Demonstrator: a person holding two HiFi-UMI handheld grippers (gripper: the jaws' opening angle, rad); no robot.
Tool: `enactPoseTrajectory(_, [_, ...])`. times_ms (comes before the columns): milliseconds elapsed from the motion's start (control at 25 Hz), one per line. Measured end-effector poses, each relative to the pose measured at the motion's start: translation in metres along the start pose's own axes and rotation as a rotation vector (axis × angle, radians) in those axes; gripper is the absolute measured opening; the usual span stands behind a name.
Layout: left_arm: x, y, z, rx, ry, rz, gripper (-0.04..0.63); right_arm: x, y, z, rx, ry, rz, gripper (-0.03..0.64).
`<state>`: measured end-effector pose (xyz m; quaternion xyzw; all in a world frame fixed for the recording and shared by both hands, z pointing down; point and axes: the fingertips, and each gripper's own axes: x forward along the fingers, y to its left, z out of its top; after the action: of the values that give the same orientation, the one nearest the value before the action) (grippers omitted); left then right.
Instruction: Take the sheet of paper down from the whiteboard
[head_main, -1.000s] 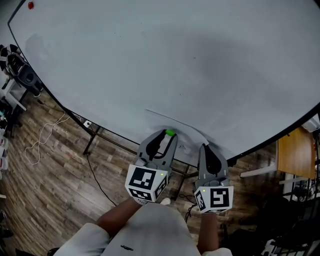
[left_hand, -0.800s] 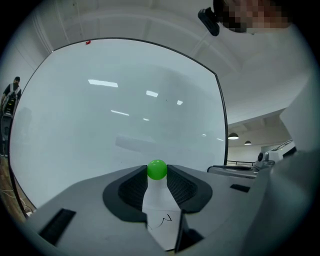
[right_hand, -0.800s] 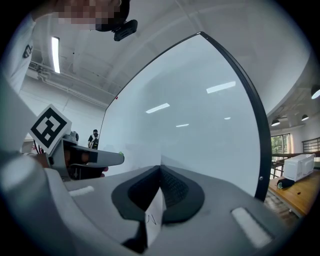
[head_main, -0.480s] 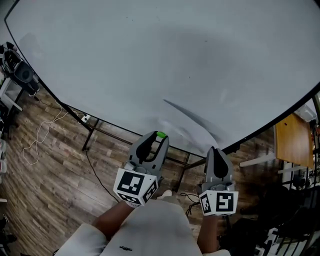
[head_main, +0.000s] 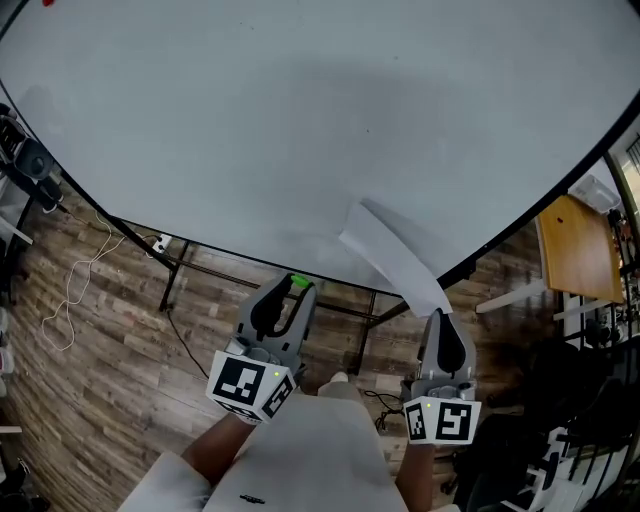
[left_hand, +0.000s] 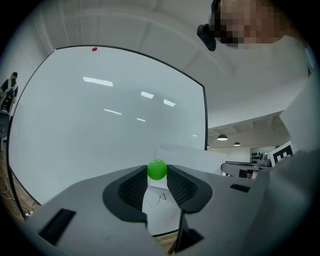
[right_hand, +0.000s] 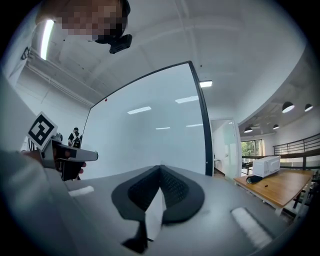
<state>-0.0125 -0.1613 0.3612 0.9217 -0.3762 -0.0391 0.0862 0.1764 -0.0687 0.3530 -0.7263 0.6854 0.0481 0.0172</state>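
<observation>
Here, right gripper (head_main: 437, 316) clamping paper (head_main: 390, 255), left gripper (head_main: 292, 291) clamping ball (left_hand: 157, 169) (green)

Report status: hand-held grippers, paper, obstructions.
Left hand-held gripper shut on green ball. Right hand-held gripper shut on sheet of paper, sheet slanting off whiteboard. Nothing in the way.

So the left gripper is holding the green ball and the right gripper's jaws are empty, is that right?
Not quite. The right gripper is not empty: its jaws are closed on an edge of the sheet of paper, as the right gripper view shows. The left gripper does hold the green ball between its jaws.
</observation>
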Motion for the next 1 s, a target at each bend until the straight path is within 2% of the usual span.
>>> enactPoseTrajectory(160, [-0.014, -0.001, -0.004, 0.008, 0.013, -0.038, 0.123, -0.02, 0.004, -0.007, 0.023, 0.012, -0.049, 0.011])
enactPoseTrajectory(520, [-0.028, 0.005, -0.009, 0.021, 0.024, -0.092, 0.123, -0.027, 0.022, -0.015, 0.02, 0.01, -0.094, 0.011])
enactPoseTrajectory(1000, [-0.029, 0.014, -0.003, 0.02, 0.009, -0.105, 0.123, -0.015, 0.031, -0.014, 0.017, 0.01, -0.097, 0.011])
